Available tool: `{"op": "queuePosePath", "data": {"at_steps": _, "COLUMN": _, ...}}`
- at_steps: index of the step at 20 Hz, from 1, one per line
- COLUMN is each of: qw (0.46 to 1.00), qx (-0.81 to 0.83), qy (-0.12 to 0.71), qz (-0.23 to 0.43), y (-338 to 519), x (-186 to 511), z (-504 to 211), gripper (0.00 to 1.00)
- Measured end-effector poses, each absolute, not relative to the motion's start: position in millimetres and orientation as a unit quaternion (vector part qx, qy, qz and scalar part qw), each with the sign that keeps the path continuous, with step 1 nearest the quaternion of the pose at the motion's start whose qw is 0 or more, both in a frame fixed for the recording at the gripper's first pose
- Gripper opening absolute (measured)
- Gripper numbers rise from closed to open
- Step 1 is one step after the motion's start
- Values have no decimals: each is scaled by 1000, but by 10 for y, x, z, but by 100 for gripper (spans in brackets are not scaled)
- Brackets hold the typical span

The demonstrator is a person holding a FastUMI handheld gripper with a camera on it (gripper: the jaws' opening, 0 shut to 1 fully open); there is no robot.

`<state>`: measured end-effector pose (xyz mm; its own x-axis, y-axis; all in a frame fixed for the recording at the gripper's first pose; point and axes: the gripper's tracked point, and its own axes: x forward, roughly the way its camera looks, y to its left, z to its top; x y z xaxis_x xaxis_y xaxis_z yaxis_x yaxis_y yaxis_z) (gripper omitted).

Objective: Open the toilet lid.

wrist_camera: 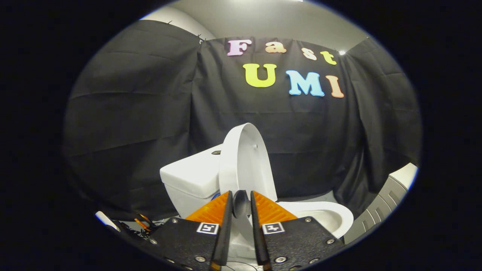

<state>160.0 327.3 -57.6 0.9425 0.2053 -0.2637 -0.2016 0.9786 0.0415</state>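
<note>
A white toilet stands against the black cloth wall. Its lid [244,162] is raised almost upright, edge-on to me, leaning back toward the tank [192,177]. The open seat and bowl [324,216] lie to the right, beyond my fingers. A small dark round knob [241,203] on the lid's front edge sits between my fingertips. My gripper [241,198] is shut on that knob, one finger pressing each side. The lower part of the lid is hidden behind the fingers.
A grey cabinet with a white top [393,195] stands to the right of the bowl. Low on the left, beside the tank, lie some orange and black clips or cables [143,223] and a white object [107,221].
</note>
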Motion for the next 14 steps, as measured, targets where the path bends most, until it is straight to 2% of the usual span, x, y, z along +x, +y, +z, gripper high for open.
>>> {"op": "queuePosePath", "data": {"at_steps": 3, "qw": 989, "qx": 10, "qy": 101, "qz": 112, "y": 3107, "x": 1510, "z": -329, "gripper": 88}}
{"op": "queuePosePath", "data": {"at_steps": 4, "qw": 990, "qx": 13, "qy": 85, "qz": 114, "y": 3019, "x": 1479, "z": -225, "gripper": 93}}
{"op": "queuePosePath", "data": {"at_steps": 14, "qw": 997, "qx": -4, "qy": 29, "qz": 73, "y": 1846, "x": 1058, "z": 288, "gripper": 94}}
